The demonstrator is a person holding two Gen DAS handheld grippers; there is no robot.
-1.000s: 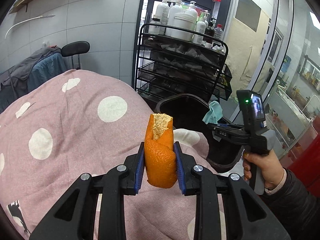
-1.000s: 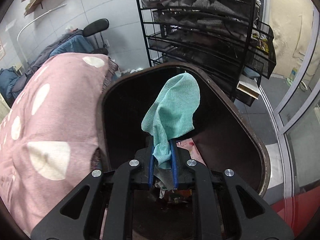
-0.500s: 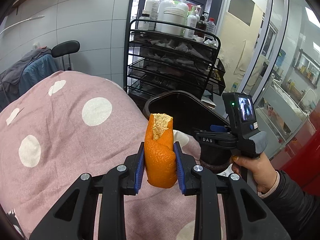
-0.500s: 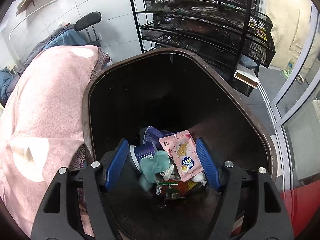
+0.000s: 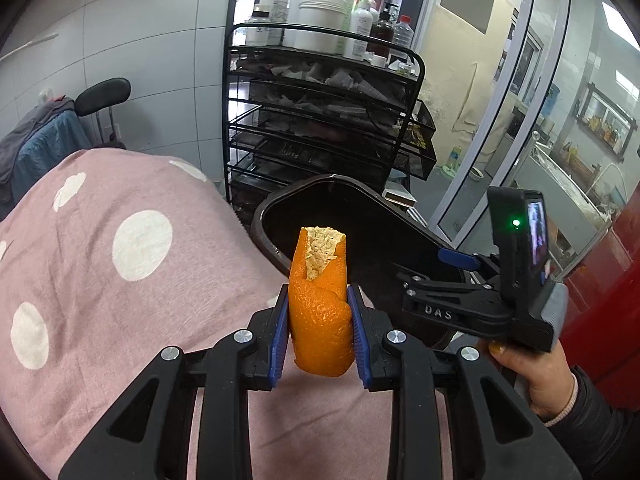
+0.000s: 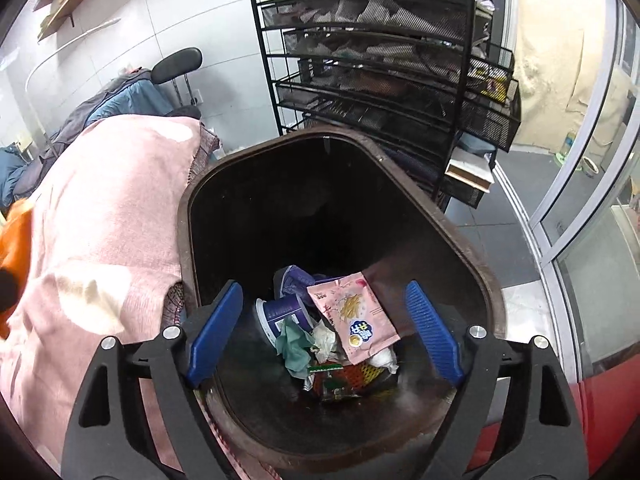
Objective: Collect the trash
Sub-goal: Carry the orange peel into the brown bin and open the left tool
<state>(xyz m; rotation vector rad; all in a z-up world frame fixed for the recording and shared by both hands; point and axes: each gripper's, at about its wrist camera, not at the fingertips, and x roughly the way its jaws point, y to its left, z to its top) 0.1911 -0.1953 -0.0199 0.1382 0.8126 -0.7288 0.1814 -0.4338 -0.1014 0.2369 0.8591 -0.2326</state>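
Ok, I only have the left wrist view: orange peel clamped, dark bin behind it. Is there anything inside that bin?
Observer: Yes. The right wrist view looks down into the dark brown plastic bin, and a pink snack packet lies on top of the trash at its bottom.
Operator: Is the right gripper carrying something?
Observer: No. The right gripper has its jaws opening above the bin, with nothing between them.
Operator: What else is down there?
Observer: A crumpled teal cloth lies beside a white and purple cup tipped on its side.
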